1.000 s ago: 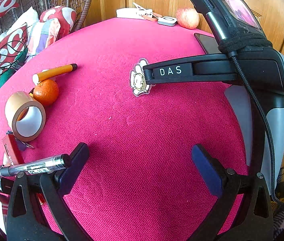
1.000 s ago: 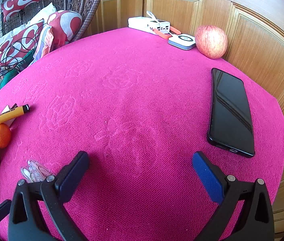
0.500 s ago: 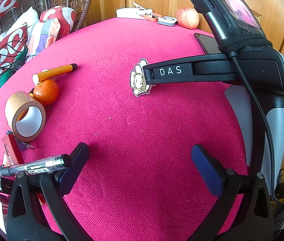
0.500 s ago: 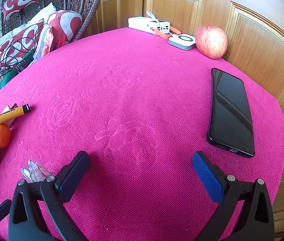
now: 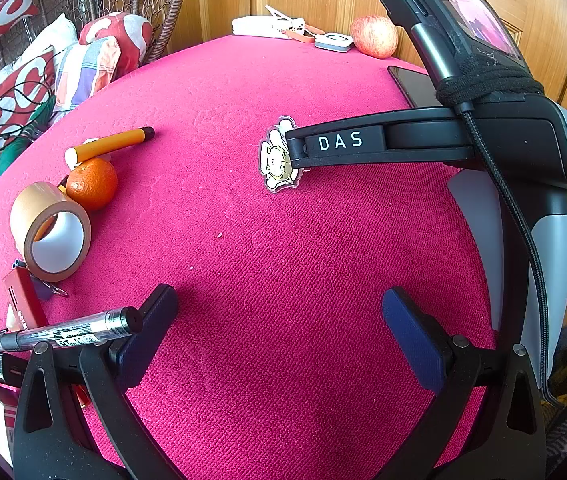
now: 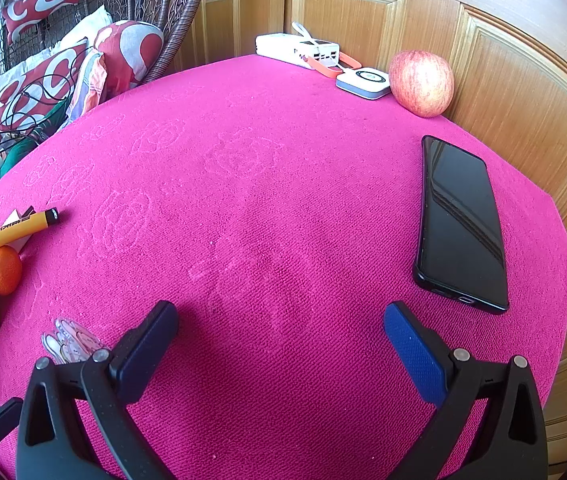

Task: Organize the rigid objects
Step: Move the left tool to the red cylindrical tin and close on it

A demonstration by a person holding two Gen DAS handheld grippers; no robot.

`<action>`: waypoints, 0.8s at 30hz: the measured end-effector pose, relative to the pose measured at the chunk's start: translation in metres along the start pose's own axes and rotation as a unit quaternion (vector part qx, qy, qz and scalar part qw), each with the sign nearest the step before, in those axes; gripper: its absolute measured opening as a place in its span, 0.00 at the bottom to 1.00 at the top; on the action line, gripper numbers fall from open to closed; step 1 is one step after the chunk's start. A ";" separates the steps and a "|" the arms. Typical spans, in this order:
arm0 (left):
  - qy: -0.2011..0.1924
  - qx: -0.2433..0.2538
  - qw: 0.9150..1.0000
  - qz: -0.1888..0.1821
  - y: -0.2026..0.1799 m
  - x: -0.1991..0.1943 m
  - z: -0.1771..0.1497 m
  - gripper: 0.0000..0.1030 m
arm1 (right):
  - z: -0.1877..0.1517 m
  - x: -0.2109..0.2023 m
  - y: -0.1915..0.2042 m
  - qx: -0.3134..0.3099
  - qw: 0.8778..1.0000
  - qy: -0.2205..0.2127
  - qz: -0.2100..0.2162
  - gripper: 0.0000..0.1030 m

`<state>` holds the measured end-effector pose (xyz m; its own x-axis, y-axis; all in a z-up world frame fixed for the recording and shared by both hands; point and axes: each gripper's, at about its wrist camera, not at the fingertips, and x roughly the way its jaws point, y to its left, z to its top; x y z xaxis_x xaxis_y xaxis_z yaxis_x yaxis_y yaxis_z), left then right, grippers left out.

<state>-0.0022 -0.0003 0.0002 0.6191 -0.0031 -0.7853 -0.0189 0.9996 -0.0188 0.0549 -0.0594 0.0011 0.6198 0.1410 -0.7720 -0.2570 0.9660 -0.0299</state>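
My left gripper (image 5: 279, 312) is open and empty, low over the pink table (image 5: 283, 260). A black marker (image 5: 67, 332) lies just left of its left finger. Beyond are a brown tape roll (image 5: 49, 232), an orange (image 5: 92, 184), an orange lighter (image 5: 111, 145) and a cartoon sticker charm (image 5: 277, 160). My right gripper (image 6: 281, 320) is open and empty over the table middle; a black phone (image 6: 461, 224) lies to its right. In the left wrist view its black body marked DAS (image 5: 403, 142) reaches across, its tip at the charm.
A red apple (image 6: 421, 82), a small white device (image 6: 363, 82) and a white power bank (image 6: 297, 50) sit at the far edge by wooden doors (image 6: 503, 80). Red items (image 5: 23, 304) lie at the left edge. Cushions (image 6: 43, 80) and a wicker chair stand beyond left.
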 end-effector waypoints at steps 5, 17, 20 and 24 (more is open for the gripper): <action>0.002 0.001 1.000 0.000 0.000 -0.001 -0.001 1.00 | 0.000 0.000 0.000 0.000 1.000 0.000 0.000 1.00; -0.149 -0.092 0.984 -0.023 0.052 -0.142 -0.015 1.00 | 0.000 0.000 0.000 0.000 1.000 0.000 0.000 1.00; -0.162 -0.128 0.977 0.051 0.096 -0.167 -0.042 1.00 | 0.000 0.000 0.000 0.000 1.000 0.000 0.000 1.00; -0.133 -0.215 0.962 0.101 0.150 -0.178 -0.090 1.00 | 0.000 0.000 0.000 0.000 1.000 0.000 0.000 1.00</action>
<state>-0.1857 0.1482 0.0816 0.7473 0.2537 -0.6142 -0.4467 0.8761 -0.1816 0.0548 -0.0593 0.0010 0.6200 0.1415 -0.7718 -0.2574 0.9658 -0.0297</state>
